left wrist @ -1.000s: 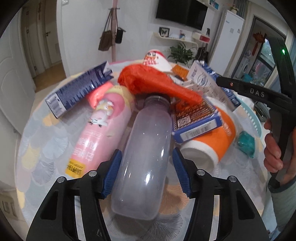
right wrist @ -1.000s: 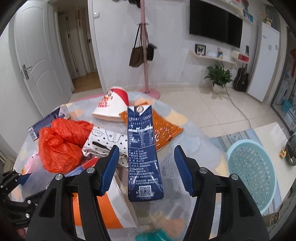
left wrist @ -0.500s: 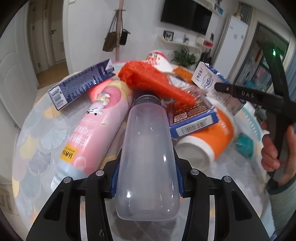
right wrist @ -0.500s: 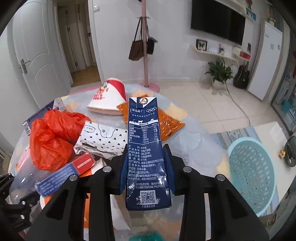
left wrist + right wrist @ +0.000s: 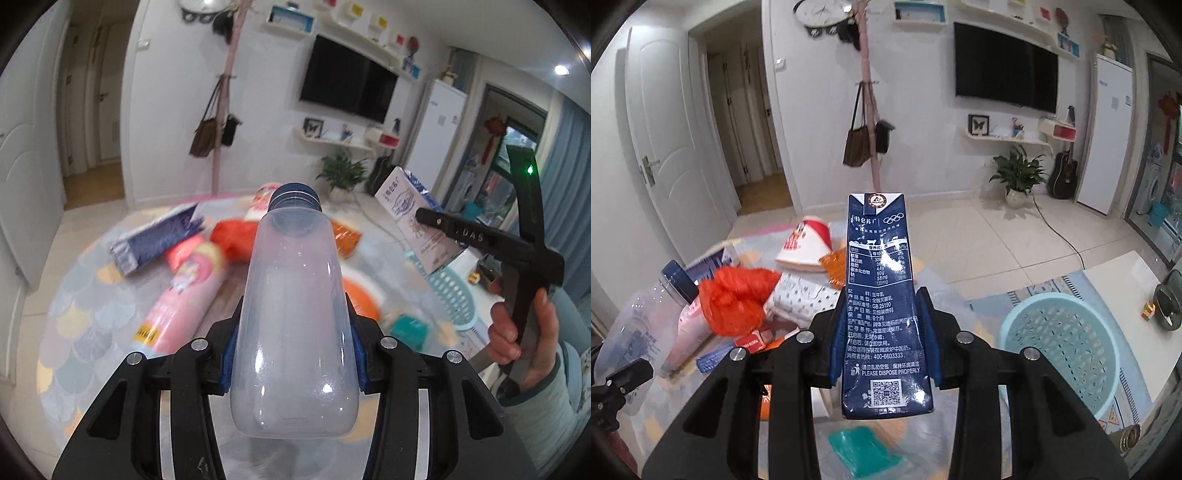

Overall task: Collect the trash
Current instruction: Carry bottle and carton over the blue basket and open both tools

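My left gripper is shut on a clear plastic bottle with a dark blue cap and holds it above the round table. My right gripper is shut on a dark blue milk carton, lifted off the table; the carton also shows in the left wrist view. On the table lie a pink bottle, an orange plastic bag, a blue carton, a red and white paper cup and a teal packet.
A light blue plastic basket stands on the floor to the right of the table, also in the left wrist view. A white patterned bag, an orange wrapper and a red box lie among the trash.
Both grippers closed on their items, the left on the clear bottle and the right on the milk carton. Both then lifted them up off the pile on the table.
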